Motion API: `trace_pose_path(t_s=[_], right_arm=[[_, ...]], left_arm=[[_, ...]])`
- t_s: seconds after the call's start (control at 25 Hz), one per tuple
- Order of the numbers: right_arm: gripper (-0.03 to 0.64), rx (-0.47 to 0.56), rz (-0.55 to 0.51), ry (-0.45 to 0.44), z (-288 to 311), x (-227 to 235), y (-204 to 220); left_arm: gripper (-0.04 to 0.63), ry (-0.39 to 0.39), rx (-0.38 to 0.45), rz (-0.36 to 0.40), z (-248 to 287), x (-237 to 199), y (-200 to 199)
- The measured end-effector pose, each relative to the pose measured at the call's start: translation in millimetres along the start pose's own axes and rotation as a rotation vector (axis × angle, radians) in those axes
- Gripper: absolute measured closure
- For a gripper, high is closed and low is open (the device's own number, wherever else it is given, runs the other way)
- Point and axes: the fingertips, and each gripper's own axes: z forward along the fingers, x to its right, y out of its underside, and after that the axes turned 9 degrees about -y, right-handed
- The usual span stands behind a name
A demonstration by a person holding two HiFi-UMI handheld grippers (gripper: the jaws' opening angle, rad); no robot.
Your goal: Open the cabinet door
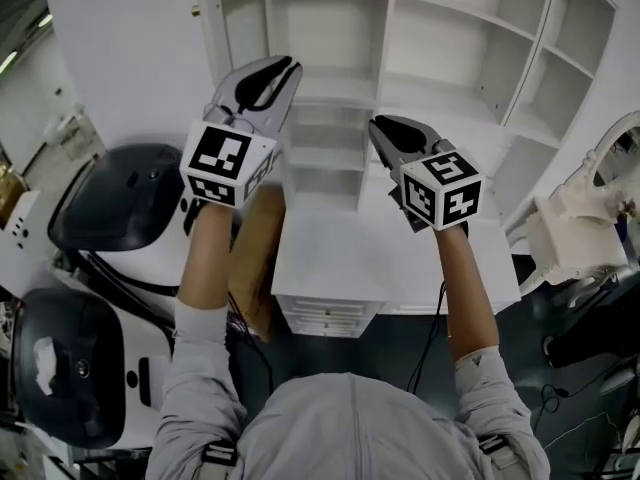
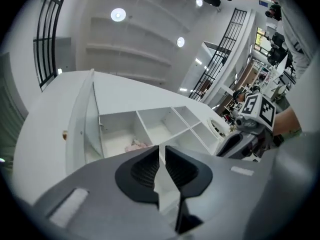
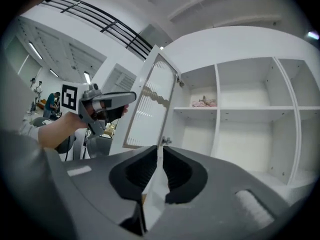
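Note:
The white cabinet (image 1: 340,78) stands in front of me with its shelves showing. Its left door (image 1: 208,28) is swung out; in the right gripper view this door (image 3: 150,104) has a ribbed pane. My left gripper (image 1: 283,66) hovers beside that door, touching nothing. My right gripper (image 1: 380,123) is held before the middle shelves. In both gripper views the left gripper (image 2: 162,151) and the right gripper (image 3: 160,151) show jaws a narrow slit apart with nothing between them. A pink thing (image 3: 204,102) lies on an upper shelf.
A low white drawer unit (image 1: 330,313) sits under my arms. Black and white machines (image 1: 120,198) crowd the left side. A white device (image 1: 570,228) and cables lie at the right. Black railings (image 2: 50,29) line the room behind.

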Motion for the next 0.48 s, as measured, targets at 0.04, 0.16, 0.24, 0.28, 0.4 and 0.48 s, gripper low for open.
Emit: trace_pose_path(t_s=[0.04, 0.16, 0.24, 0.28, 0.4, 0.48], right_arm=[[0.584, -0.005, 0.004, 0.006, -11, 6, 7], [0.615, -0.019, 0.027, 0.019, -37, 17, 31], [0.615, -0.019, 0.043, 0.035, -48, 22, 47], [0.615, -0.017, 0.053, 0.043, -52, 23, 55], [0.615, -0.036, 0.064, 0.06, -63, 22, 80], [0.615, -0.054, 0.066, 0.068, -70, 21, 94]], left_arm=[[0.541, 0.015, -0.018, -0.014, -1, 15, 10], [0.565, 0.05, -0.076, -0.066, -7, 55, 43], [0.571, 0.078, -0.109, -0.083, -14, 79, 65], [0.572, 0.092, -0.129, -0.091, -18, 89, 76], [0.577, 0.105, -0.187, -0.144, -31, 114, 103], [0.577, 0.116, -0.221, -0.175, -39, 128, 117]])
